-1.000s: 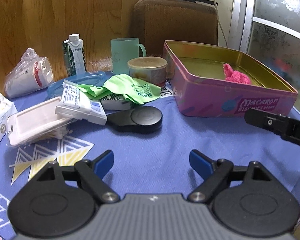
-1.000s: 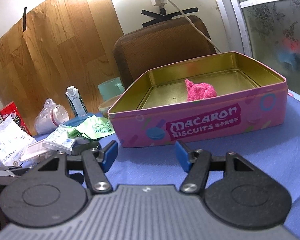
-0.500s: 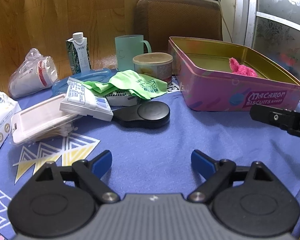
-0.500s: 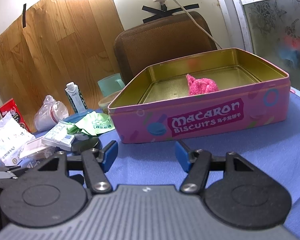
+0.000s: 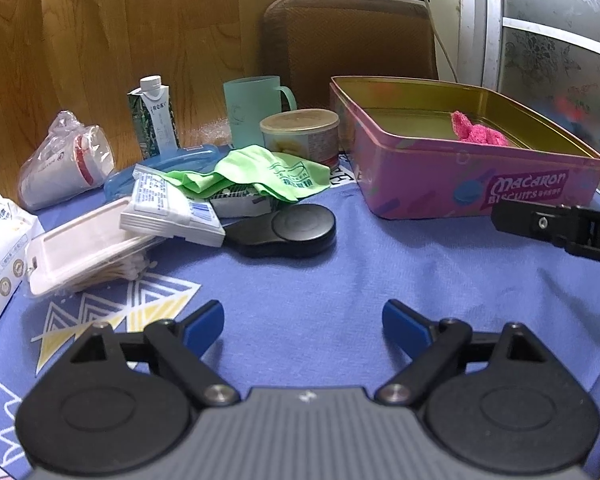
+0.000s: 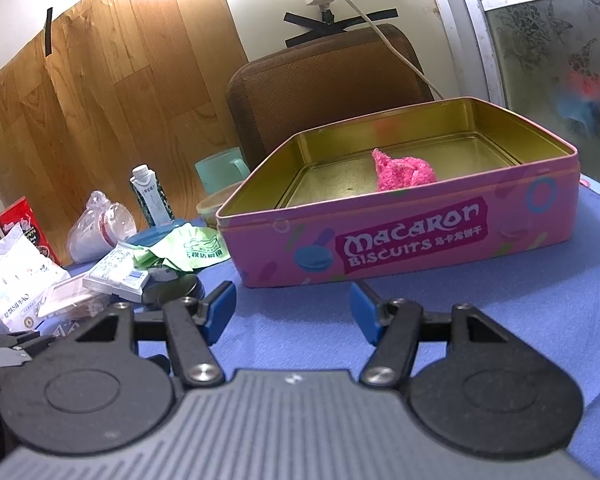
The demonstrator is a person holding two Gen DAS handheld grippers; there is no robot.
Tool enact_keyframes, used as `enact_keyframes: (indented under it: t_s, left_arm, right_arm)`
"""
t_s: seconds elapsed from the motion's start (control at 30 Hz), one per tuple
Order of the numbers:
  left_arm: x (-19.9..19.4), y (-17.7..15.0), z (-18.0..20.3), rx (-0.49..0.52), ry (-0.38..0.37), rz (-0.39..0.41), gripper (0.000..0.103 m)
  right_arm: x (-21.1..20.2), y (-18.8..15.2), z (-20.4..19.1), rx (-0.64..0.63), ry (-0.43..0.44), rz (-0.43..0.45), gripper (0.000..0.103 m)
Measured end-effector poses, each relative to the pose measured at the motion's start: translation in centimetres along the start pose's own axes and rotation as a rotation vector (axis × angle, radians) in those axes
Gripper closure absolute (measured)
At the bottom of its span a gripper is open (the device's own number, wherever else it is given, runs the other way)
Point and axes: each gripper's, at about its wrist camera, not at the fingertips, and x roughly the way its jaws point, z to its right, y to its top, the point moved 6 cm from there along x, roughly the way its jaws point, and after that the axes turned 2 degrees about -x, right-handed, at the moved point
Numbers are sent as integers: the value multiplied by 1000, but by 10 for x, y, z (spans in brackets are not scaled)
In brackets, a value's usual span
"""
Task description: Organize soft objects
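A pink fuzzy cloth (image 6: 404, 172) lies inside the open pink Macaron Biscuits tin (image 6: 412, 236); both also show in the left wrist view, cloth (image 5: 480, 133) and tin (image 5: 460, 184). A green cloth (image 5: 260, 174) lies crumpled on the clutter left of the tin, and shows in the right wrist view (image 6: 192, 250). My left gripper (image 5: 303, 320) is open and empty above the blue tablecloth. My right gripper (image 6: 292, 304) is open and empty, just in front of the tin.
A black round case (image 5: 288, 230), tissue packs (image 5: 168, 212), a cotton-swab box (image 5: 84, 248), a carton (image 5: 154, 116), a teal mug (image 5: 252, 106), a can (image 5: 300, 132) and bagged cups (image 5: 64, 164) crowd the left. A brown chair (image 5: 348, 40) stands behind.
Both grippers have drawn back slightly and lifted, so the table objects look a little farther. Both stay open and empty. Nothing on the table has moved.
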Motion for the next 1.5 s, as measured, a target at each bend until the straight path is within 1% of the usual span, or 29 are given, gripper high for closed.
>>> enact_keyframes:
  t_s: [0.2,0.47,0.67,1.03,1.13,1.5]
  left_arm:
    - [-2,0,-16,-33,23,4,13]
    - [-6,-2,-47,-83,64,9,13]
    - [-12,-3,-75,-114,116,27,13]
    - [-18,-18,-126,-172,206,42,13]
    - [-19,-22,-135,-223,178,50,13]
    - [-31,-20,-141,-283,125,139,13]
  right_arm:
    - [2,-3,-7,-16,8,-10,38]
    - [6,-6,-20,-58,24,-21,38]
    - [10,-7,-31,-95,38,-31,38]
    - [23,-4,-67,-182,102,-49,38]
    - [29,-5,-78,-209,124,-59,38]
    - [50,-8,-113,-282,173,-84,38]
